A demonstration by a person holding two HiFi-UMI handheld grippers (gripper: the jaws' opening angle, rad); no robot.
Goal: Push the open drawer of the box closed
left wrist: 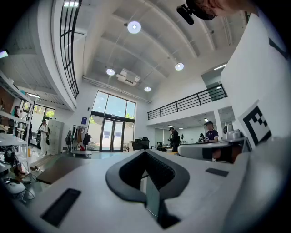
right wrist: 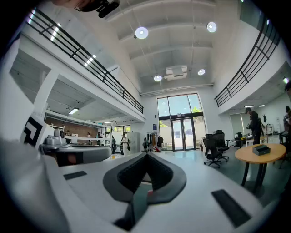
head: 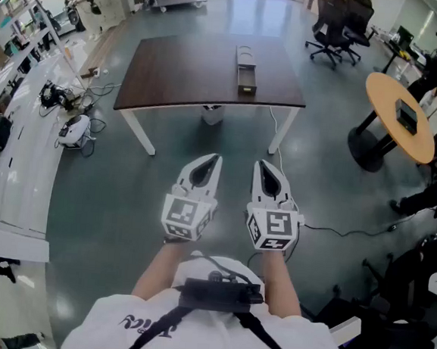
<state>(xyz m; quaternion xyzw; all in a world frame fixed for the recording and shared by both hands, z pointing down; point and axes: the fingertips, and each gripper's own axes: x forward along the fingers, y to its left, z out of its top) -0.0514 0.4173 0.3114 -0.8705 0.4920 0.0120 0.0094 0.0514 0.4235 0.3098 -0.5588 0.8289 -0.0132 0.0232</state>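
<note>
A long narrow box (head: 246, 61) lies on the dark brown table (head: 182, 72), well ahead of me across the floor. Its drawer (head: 246, 81) is pulled out toward the table's near edge. Both grippers are held close to my body, far short of the table, and point at it. The left gripper (head: 217, 158) is shut with nothing in it, and its tips meet in the left gripper view (left wrist: 145, 152). The right gripper (head: 257, 163) is likewise shut and holds nothing (right wrist: 146, 154). The box shows in neither gripper view.
A small bin (head: 212, 115) stands under the table. A round orange table (head: 400, 117) and office chairs (head: 338, 25) stand at the right, with a person (head: 435, 60) beyond. A cable (head: 350, 233) runs over the floor at the right. White benches (head: 15, 152) line the left.
</note>
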